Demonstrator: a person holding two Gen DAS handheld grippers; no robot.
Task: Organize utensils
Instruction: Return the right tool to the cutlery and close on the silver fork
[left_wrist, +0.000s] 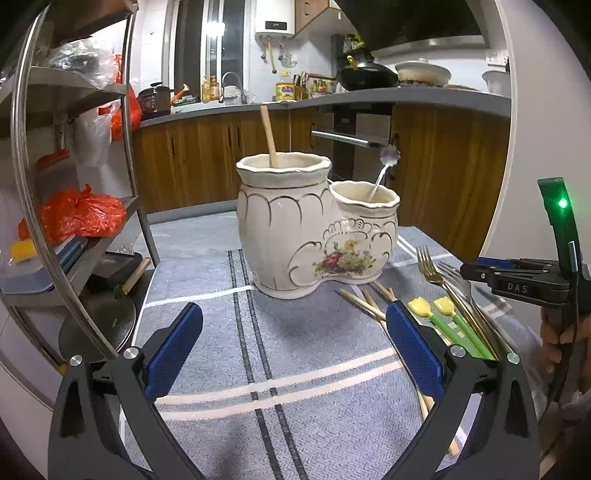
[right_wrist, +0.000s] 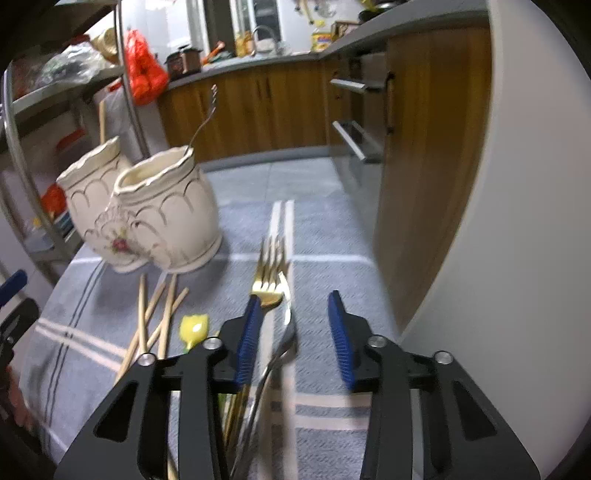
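A cream ceramic double-pot holder (left_wrist: 310, 229) stands on the grey cloth; it also shows in the right wrist view (right_wrist: 155, 210). A wooden stick (left_wrist: 269, 136) stands in its tall pot and a silver spoon (left_wrist: 384, 166) in its low pot. Chopsticks (left_wrist: 364, 302), two green utensils with yellow tips (left_wrist: 443, 317) and gold and silver forks (left_wrist: 439, 277) lie to its right. My left gripper (left_wrist: 295, 350) is open and empty, in front of the holder. My right gripper (right_wrist: 295, 339) is open just above the forks (right_wrist: 273, 284), with the silver fork (right_wrist: 280, 354) between its fingers.
A metal shelf rack (left_wrist: 74, 155) with red bags stands at the left. Wooden kitchen cabinets (left_wrist: 221, 155) run behind the table. A white wall corner (right_wrist: 498, 221) is close on the right. The striped cloth (left_wrist: 258, 369) covers the table.
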